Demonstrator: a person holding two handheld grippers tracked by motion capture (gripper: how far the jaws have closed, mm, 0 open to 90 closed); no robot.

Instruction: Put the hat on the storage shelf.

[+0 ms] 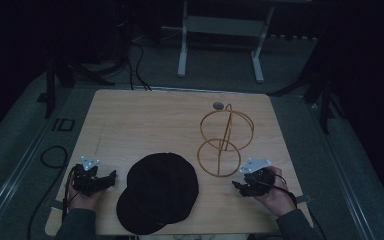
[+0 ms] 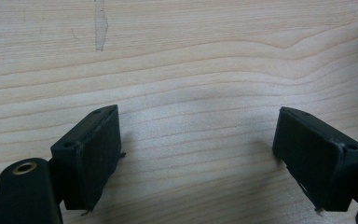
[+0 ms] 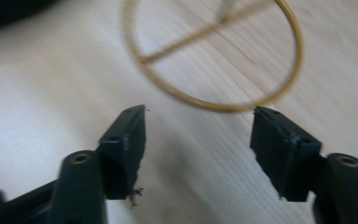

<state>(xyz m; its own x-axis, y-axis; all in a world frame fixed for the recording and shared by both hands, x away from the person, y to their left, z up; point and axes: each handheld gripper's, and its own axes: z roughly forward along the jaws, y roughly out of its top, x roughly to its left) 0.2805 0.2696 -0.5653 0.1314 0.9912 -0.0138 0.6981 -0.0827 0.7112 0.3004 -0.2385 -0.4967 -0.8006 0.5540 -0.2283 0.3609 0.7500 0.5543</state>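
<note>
A black cap (image 1: 159, 192) lies on the wooden table (image 1: 145, 120) near its front edge, brim toward the person. A gold wire stand (image 1: 225, 137) of two rings joined by rods stands right of centre; its base ring (image 3: 214, 56) lies just beyond my right gripper's jaws. My left gripper (image 1: 111, 176) rests left of the cap, held in a hand, and its own view shows it (image 2: 198, 144) open over bare wood. My right gripper (image 1: 236, 186) sits right of the cap, below the stand, and in its own view it (image 3: 198, 126) is open with nothing between the jaws.
A small round grey disc (image 1: 218, 105) sits at the table's far edge. Beyond the table stand a white desk frame (image 1: 220, 30) and dark stands on a grey floor. Cables (image 1: 55, 155) trail off the table's left side.
</note>
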